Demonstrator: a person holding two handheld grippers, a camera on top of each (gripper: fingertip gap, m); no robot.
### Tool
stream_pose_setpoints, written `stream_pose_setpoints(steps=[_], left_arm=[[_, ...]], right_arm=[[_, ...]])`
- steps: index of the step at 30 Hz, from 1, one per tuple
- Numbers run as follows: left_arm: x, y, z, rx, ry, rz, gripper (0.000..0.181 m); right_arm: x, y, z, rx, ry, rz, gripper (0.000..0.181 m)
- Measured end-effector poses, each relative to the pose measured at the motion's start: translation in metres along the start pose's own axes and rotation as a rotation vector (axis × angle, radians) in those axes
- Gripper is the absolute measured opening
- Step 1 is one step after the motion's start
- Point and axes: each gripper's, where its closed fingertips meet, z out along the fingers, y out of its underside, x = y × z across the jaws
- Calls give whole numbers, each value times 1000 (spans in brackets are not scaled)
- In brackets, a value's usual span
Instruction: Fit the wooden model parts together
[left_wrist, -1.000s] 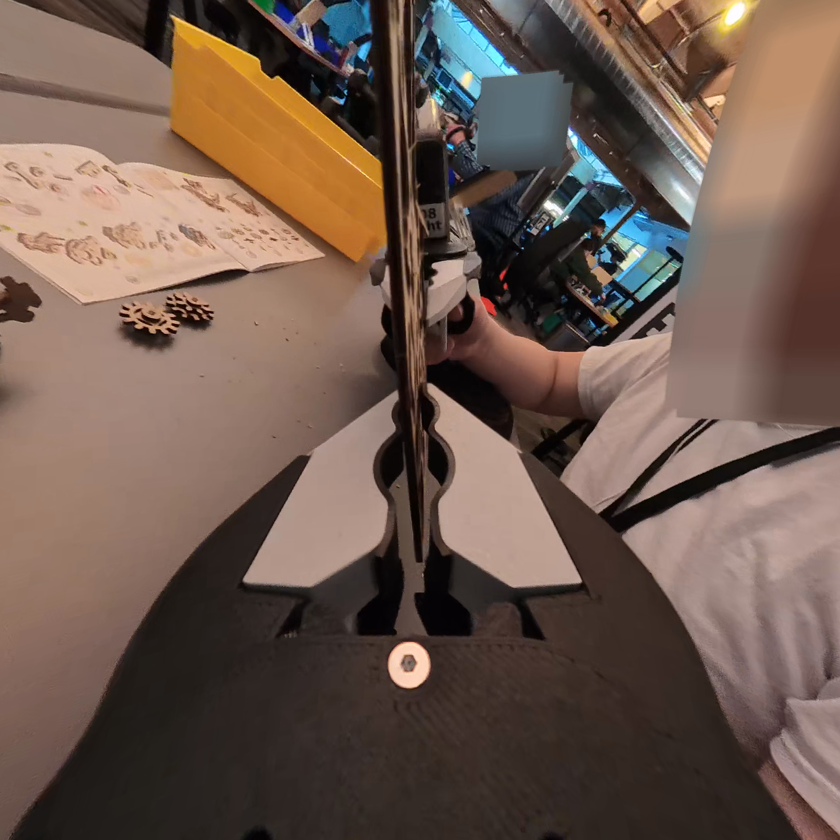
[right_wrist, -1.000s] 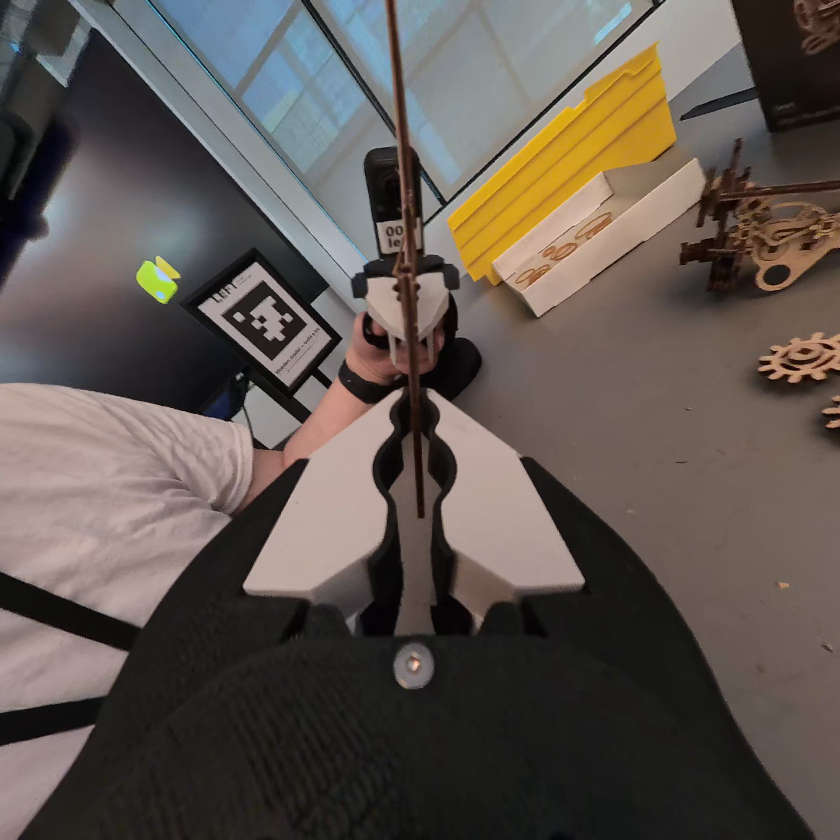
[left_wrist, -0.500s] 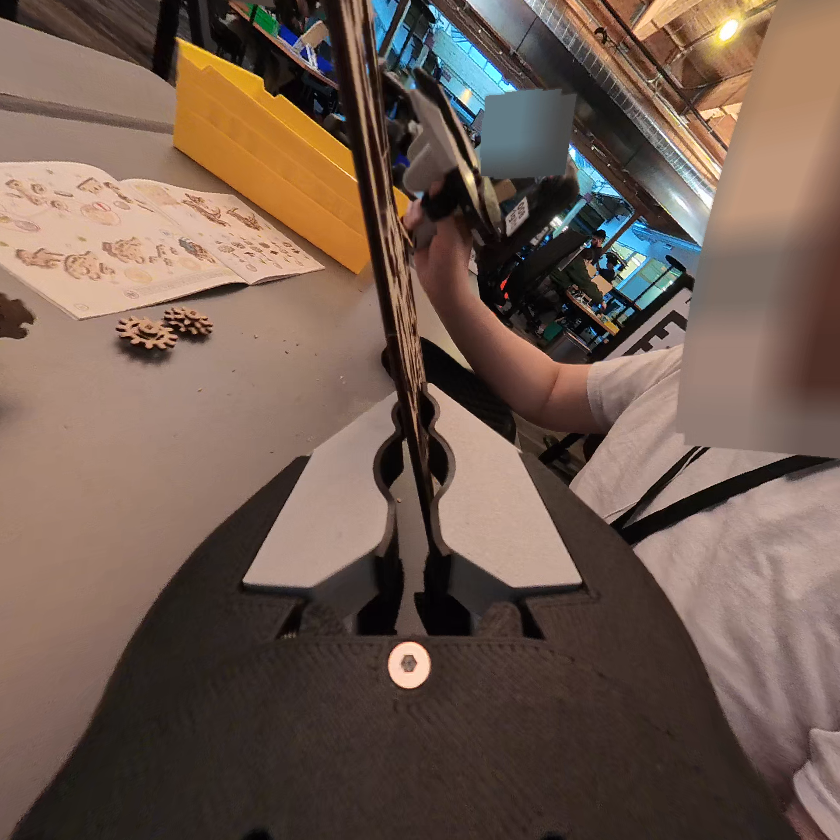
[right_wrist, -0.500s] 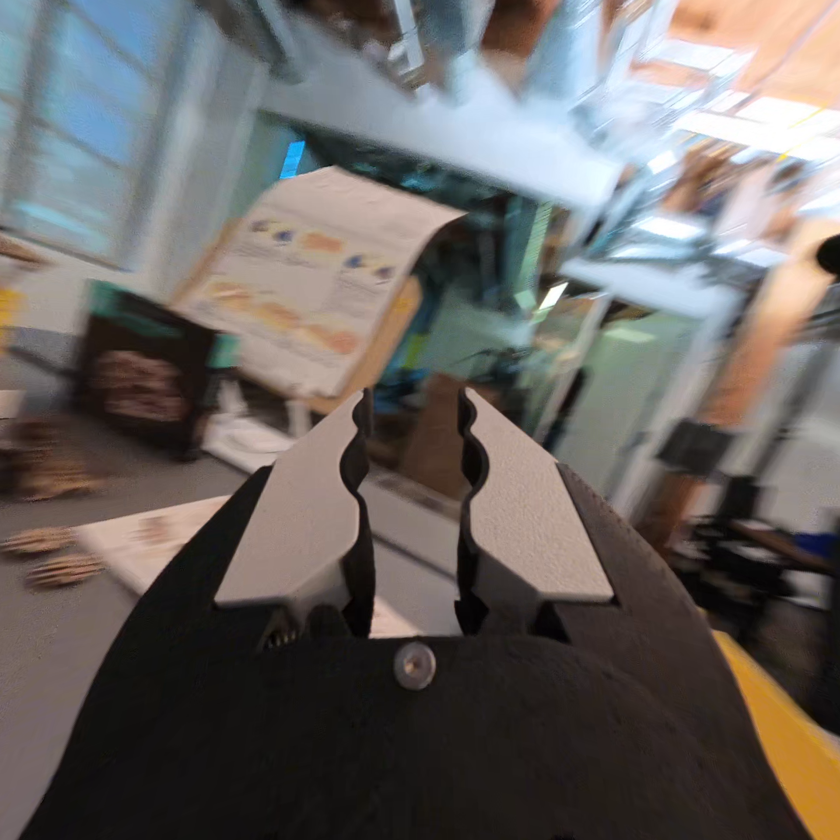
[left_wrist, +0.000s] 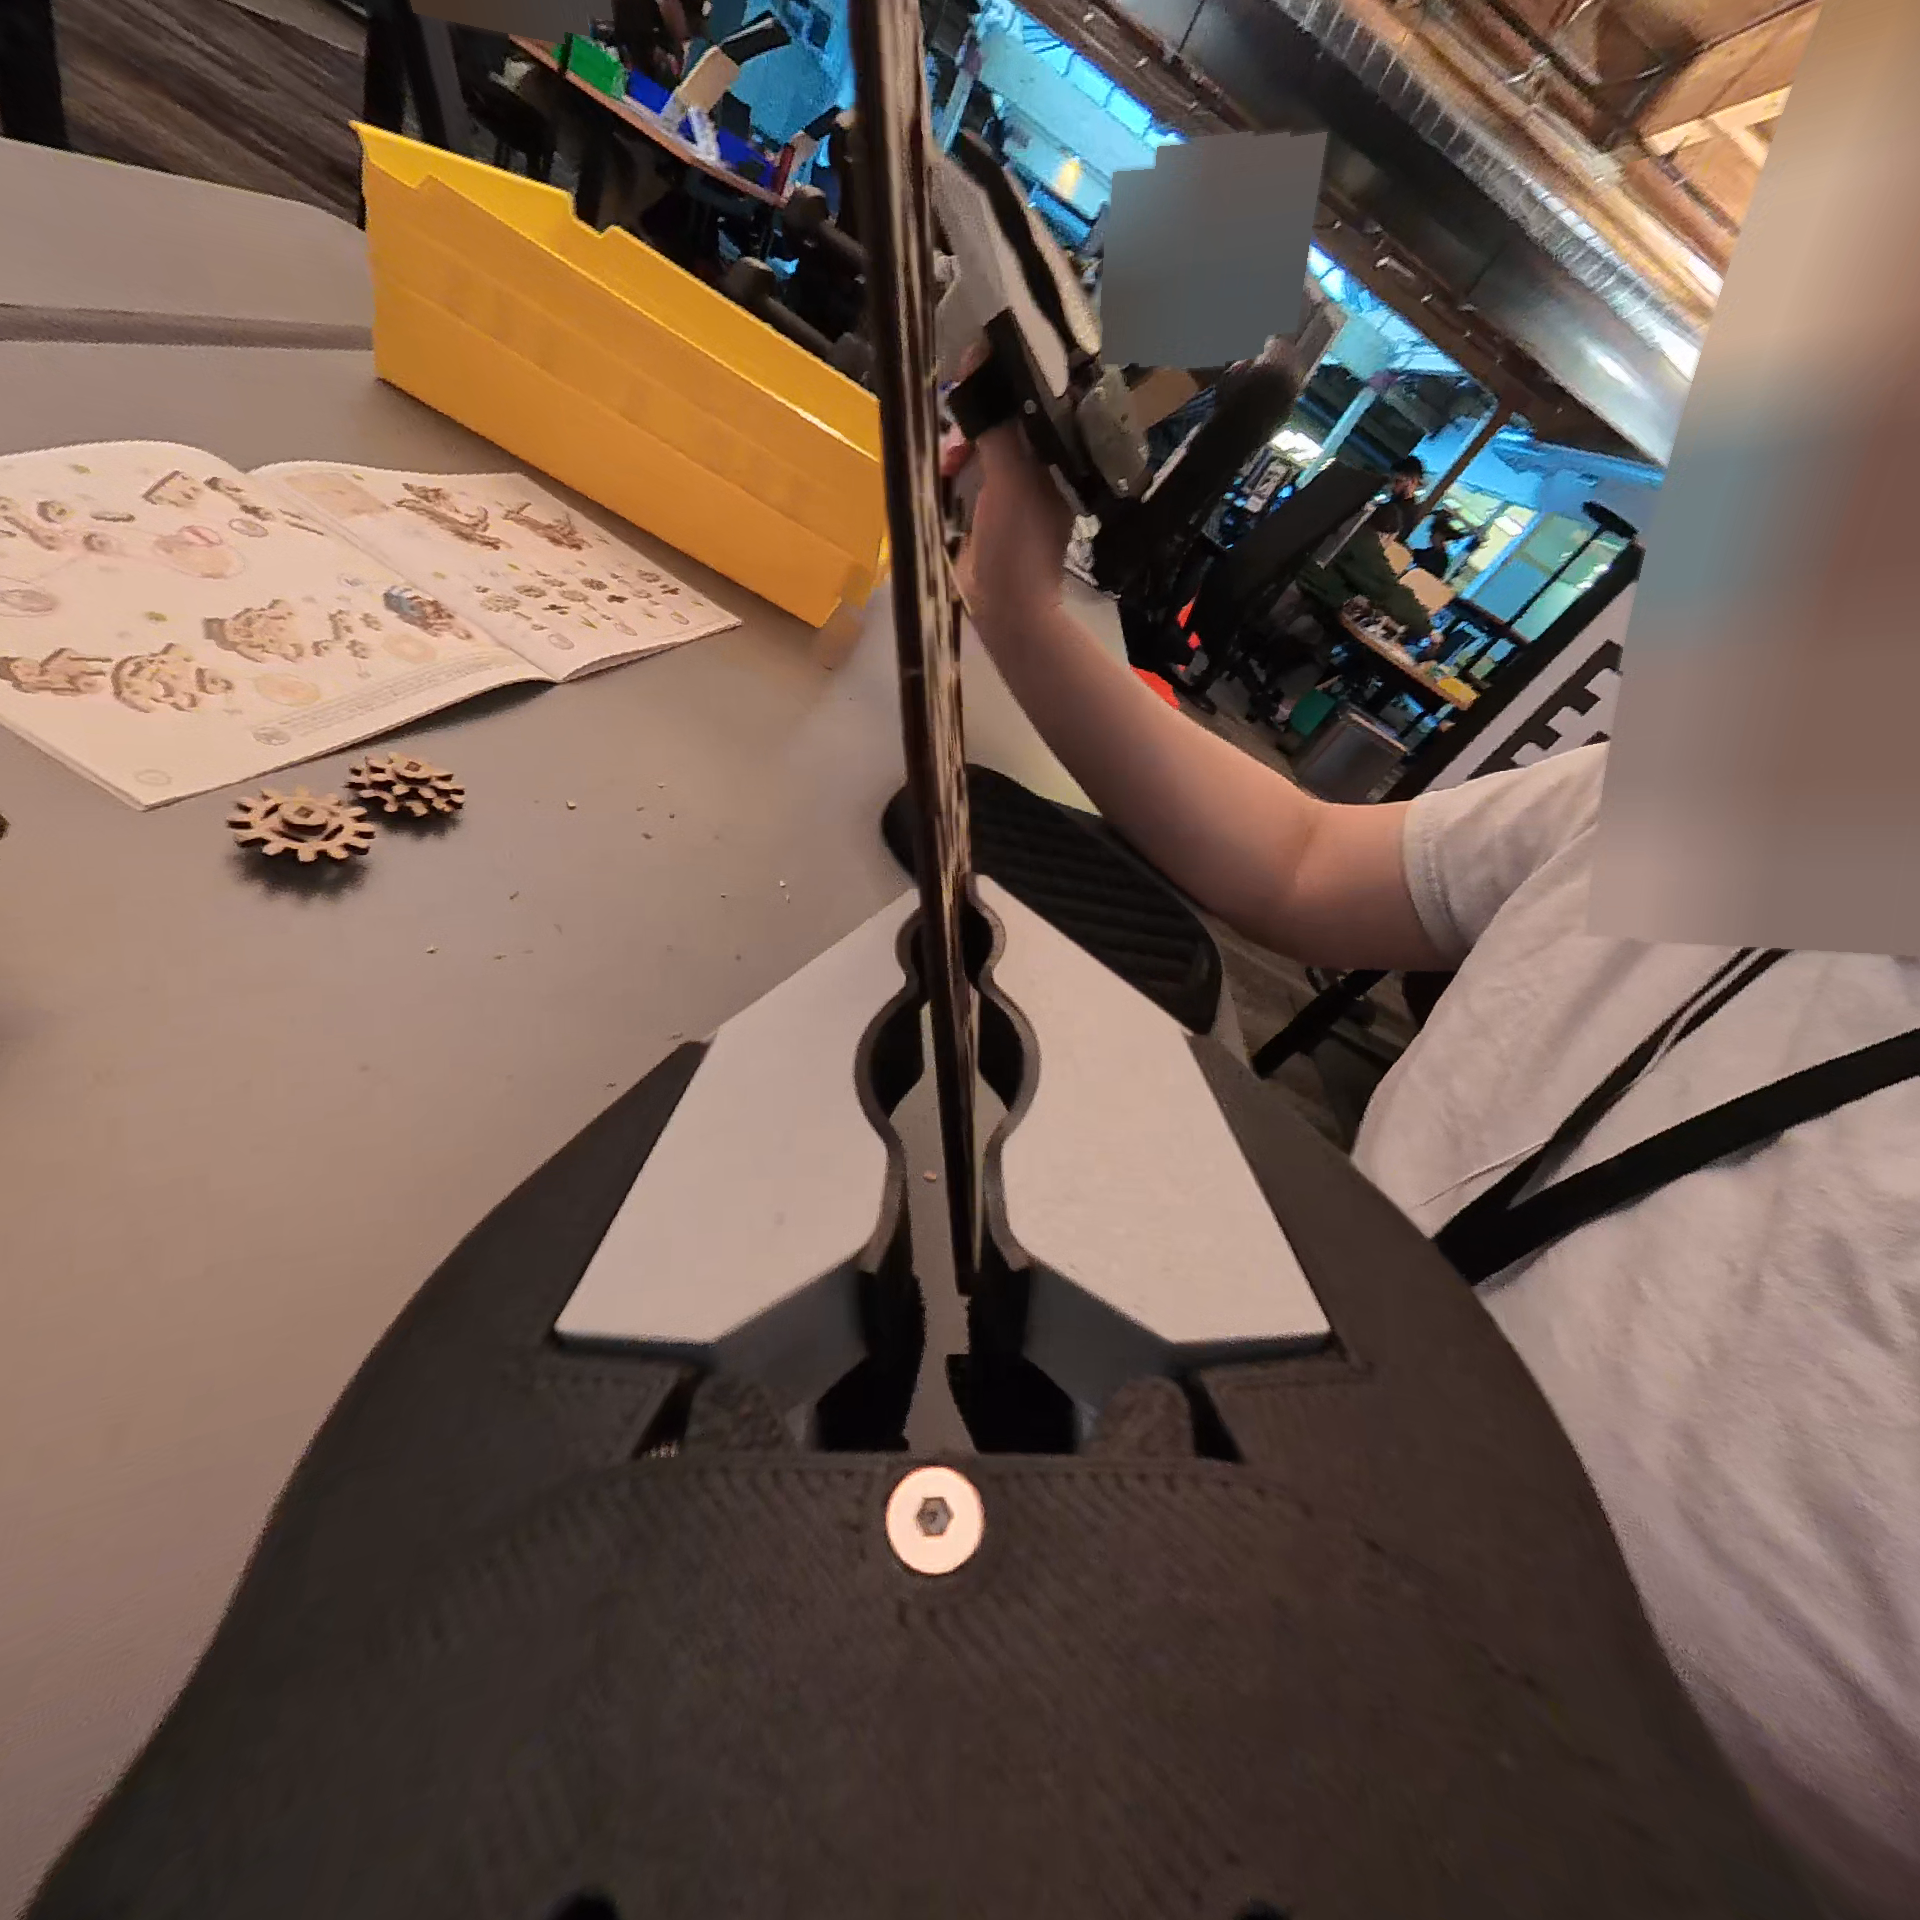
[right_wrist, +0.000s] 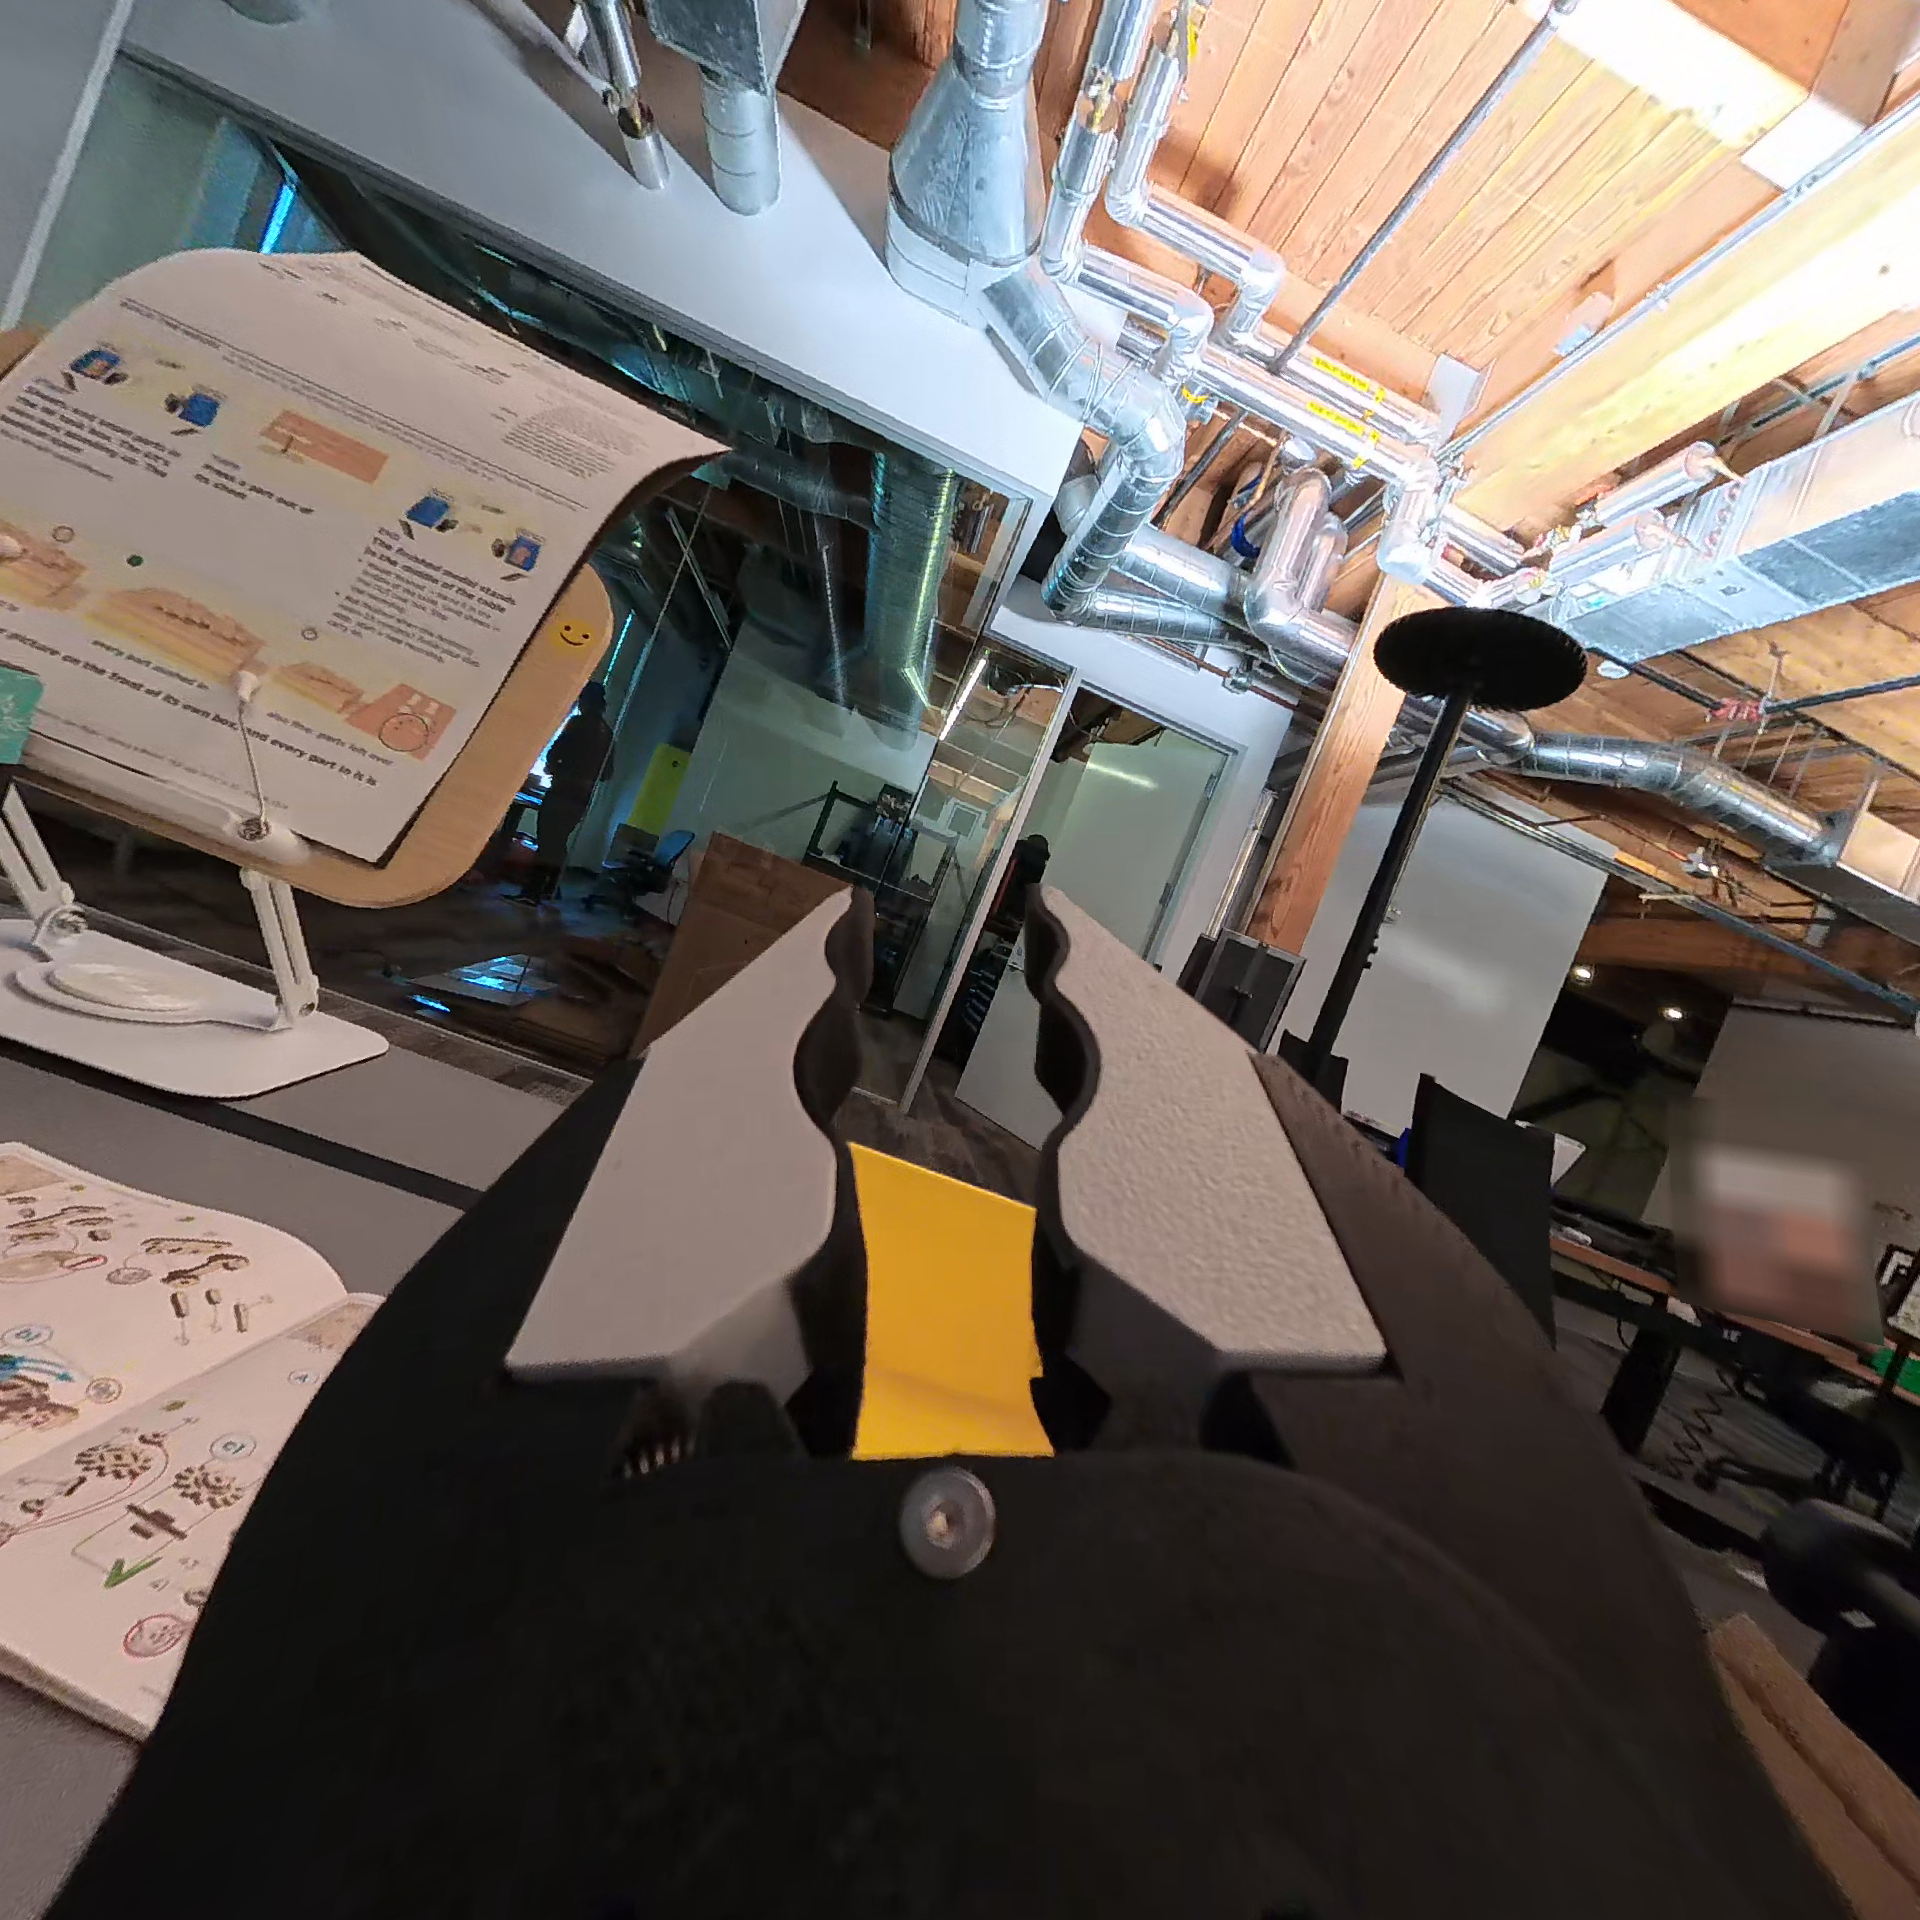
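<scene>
— What's the left gripper (left_wrist: 940, 935) got hold of?

— A thin wooden sheet (left_wrist: 914, 499), seen edge-on. The two fingers are pressed tight on its lower end, so it stands nearly upright above the table (left_wrist: 312, 1091). I'd guess it's held high to keep both faces reachable for popping a piece out or fitting one in.

— And the right gripper (right_wrist: 943, 925)?

— Nothing in it. Its fingers stand apart with a clear gap, and only a bit of the yellow bin (right_wrist: 940, 1299) shows through. It's tipped up towards the ceiling pipes, lifted beside the sheet, apart from it.

— So what's on the table?

— Two small wooden gears (left_wrist: 343, 810) lie side by side, near the open instruction booklet (left_wrist: 312, 592), probably kept within reach as the next parts. Behind the booklet sits the yellow bin, likely there for scraps or spares.

— Anything joined yet?

— Not that I can see from here; the gears lie loose, well apart from the sheet. Farther off there's a page on a stand (right_wrist: 260, 582), angled so the person can read it.
</scene>
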Motion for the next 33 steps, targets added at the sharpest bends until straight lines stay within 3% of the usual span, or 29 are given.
stream_pose_setpoints(steps=[8,15,17,19,22,25,33], left_arm=[[-6,3,2,-5,-23,-41,1],[-26,1,-4,64,-41,-248,1],[-27,2,-4,66,-32,-274,1],[-24,-3,-4,91,-17,-265,1],[-25,-5,-4,103,-28,-252,1],[-28,-6,-7,119,-37,-277,1],[-23,-8,-4,119,-19,-261,1]], right_arm=[[-2,3,1,-14,-19,16,26],[-25,9,6,-43,-141,86,25],[-47,15,9,-86,-240,149,25],[-91,13,6,-128,-463,333,25],[-169,-24,-20,-174,-911,770,29],[-217,-53,-45,-266,-1150,1081,41],[-284,-48,-85,-533,-1300,1115,45]])
